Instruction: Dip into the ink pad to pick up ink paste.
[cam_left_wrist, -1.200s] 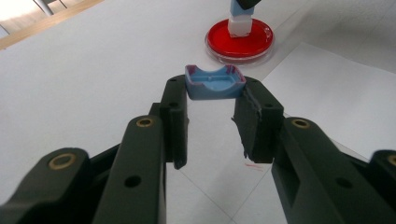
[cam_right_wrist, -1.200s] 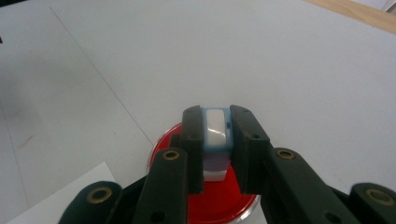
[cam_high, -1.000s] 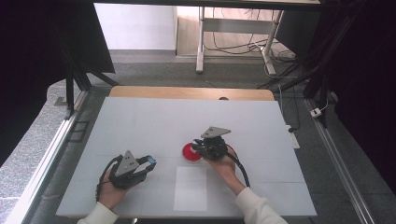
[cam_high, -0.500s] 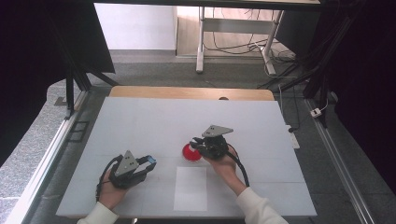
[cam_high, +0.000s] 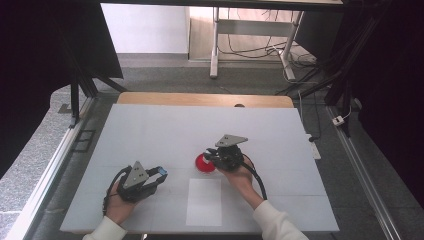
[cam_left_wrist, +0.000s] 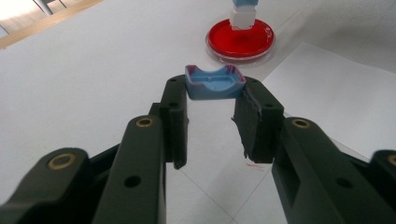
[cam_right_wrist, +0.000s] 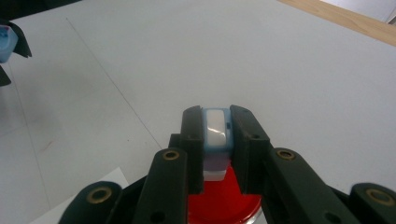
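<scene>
Two hand-held grippers are at work over the white surface, each clenched on a small part. Seen from the high view, the left hand-held gripper sits low at the near left of the surface, and the left gripper view shows its jaws clamped on either end of a blue cap, a shallow curved piece with pinkish edges held just above the surface. The right hand-held gripper is near the middle of the surface, its tips over a red dish. In the right gripper view its jaws press on both sides of a pale blue stamp block with a white face, which stands upright with its lower end on the red dish. A white paper sheet lies flat on the surface just on the near side of the dish, between the two forearms.
</scene>
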